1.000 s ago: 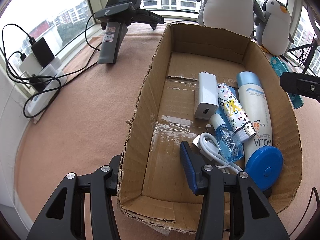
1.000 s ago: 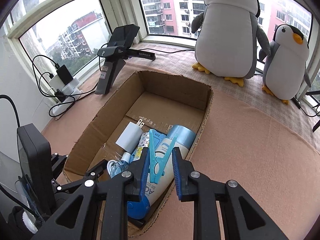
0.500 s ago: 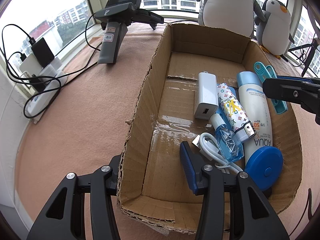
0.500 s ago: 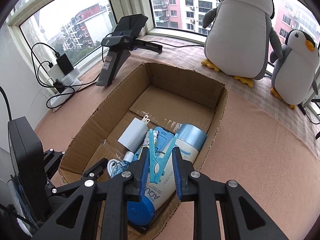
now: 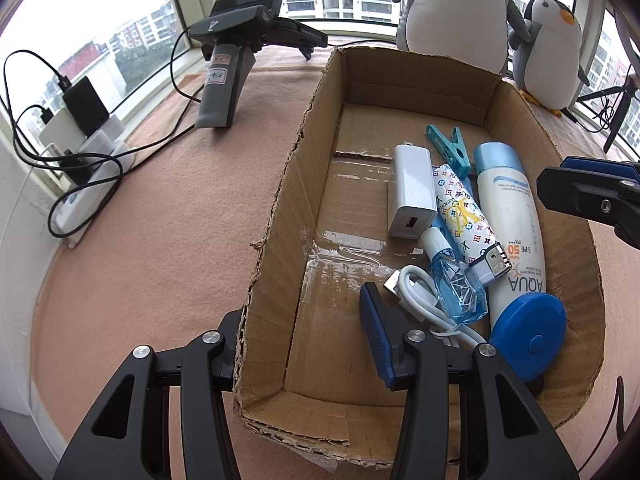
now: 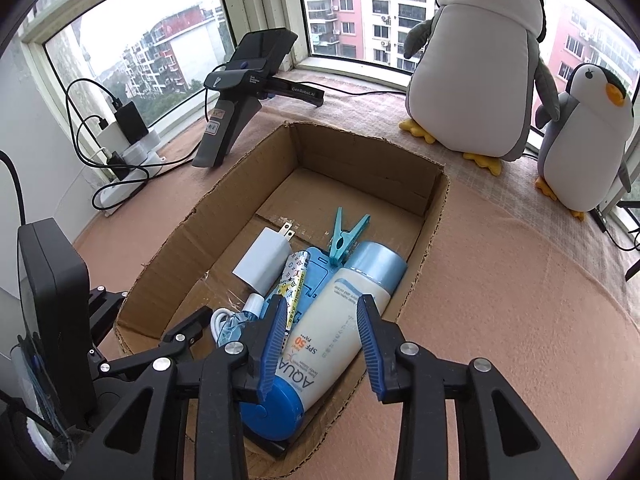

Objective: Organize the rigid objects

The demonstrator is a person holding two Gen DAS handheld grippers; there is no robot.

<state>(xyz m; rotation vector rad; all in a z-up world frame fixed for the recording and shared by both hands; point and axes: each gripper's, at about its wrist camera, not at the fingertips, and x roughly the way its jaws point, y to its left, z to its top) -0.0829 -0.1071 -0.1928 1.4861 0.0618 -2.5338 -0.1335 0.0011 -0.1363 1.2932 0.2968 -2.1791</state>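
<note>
Right gripper (image 6: 320,344): jaws spread wide, empty, hovering over sunscreen bottle (image 6: 340,320) at box's near end. Left gripper (image 5: 300,340): jaws wide apart, straddling cardboard box (image 5: 280,200) wall at 6 o'clock, gripping nothing. Teal clothespin (image 6: 345,236): lying loose inside box, at 12 o'clock from bottle cap, beside white charger (image 6: 264,260).

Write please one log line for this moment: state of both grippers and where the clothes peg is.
left gripper: open, straddling box wall | right gripper: open, empty | teal clothes peg: lying in cardboard box, beside sunscreen bottle cap
</note>
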